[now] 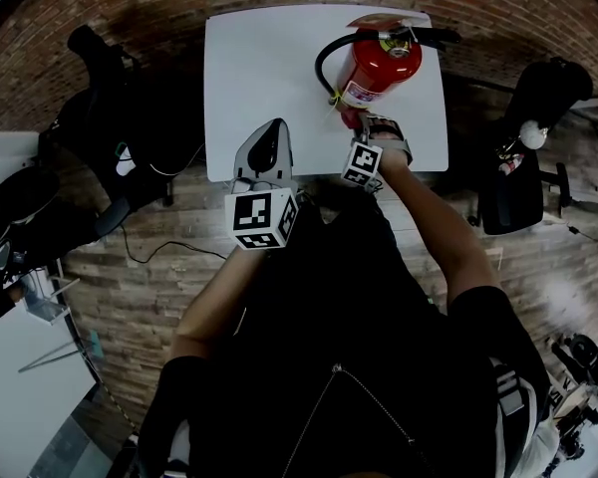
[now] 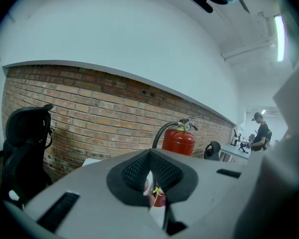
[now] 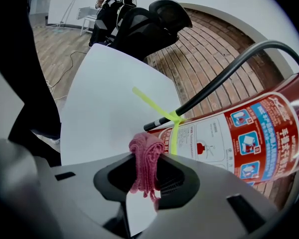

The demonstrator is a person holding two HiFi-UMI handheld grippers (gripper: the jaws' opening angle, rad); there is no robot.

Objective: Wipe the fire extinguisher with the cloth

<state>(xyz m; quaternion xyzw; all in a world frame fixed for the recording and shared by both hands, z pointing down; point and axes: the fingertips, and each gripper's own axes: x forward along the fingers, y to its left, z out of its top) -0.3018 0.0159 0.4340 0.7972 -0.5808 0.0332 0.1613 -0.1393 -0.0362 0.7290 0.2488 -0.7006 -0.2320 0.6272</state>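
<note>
- brick walling and a wooden floor are framing a white worktop [image 1: 269, 78], with dark office chairs [image 1: 538, 157] sitting at either side.
- a red fire extinguisher [image 1: 379, 68] is standing on the worktop's far right part, with its black hose [image 3: 224, 78] arching off the top.
- the right tongs [image 1: 357, 119] are clenching a pink cloth [image 3: 145, 158] and holding it at the cylinder's lower body, just beside the printed label [image 3: 214, 143]; i cannot tell whether it is touching.
- the left tongs [image 1: 268, 137] are hovering over the worktop's near edge, pressed together on nothing and apart from the cylinder.
- wiping seems to be only beginning: the cloth is meeting the bottom, while the upper body, the neck and the far side are probably waiting.
- the cylinder is looking smooth, glossy and round; the cloth is bunching in soft ribbed folds; the hose is looking matte and rubbery; a thin yellow-green zip tie [image 3: 159, 111] is sticking out stiffly.
</note>
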